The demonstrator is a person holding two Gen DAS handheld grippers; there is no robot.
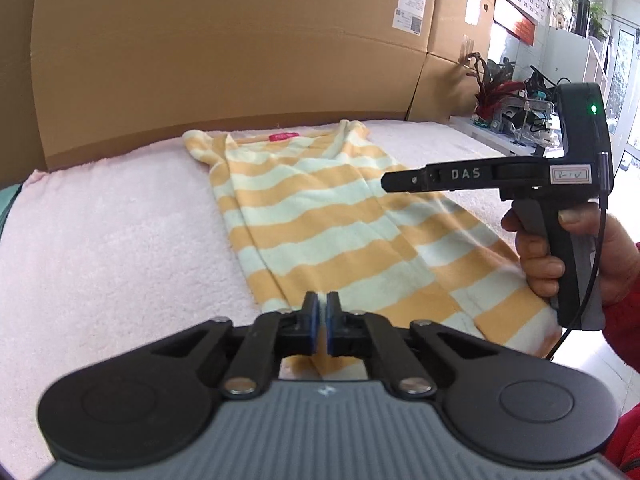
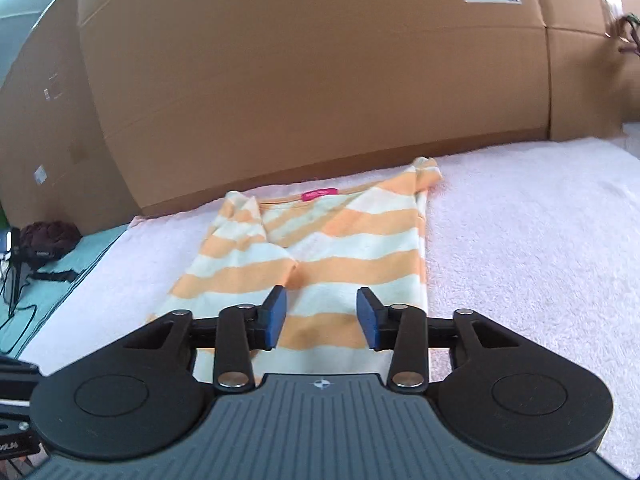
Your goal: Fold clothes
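Now the shirt (image 1: 320, 216), orange and pale stripes with a pink neck label, lies lengthwise on the pink towel (image 1: 112, 232), both side edges folded in over the middle. Bare towel runs wide on either side; a cardboard wall (image 1: 224, 40) stands close behind the collar. The left gripper (image 1: 322, 320) is closed at the hem, a grip unclear. The right gripper (image 2: 321, 316) is part open, empty, above the hem.

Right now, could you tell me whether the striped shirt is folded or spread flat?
Partly folded: the shirt lies on the towel with both sides turned in over its middle.
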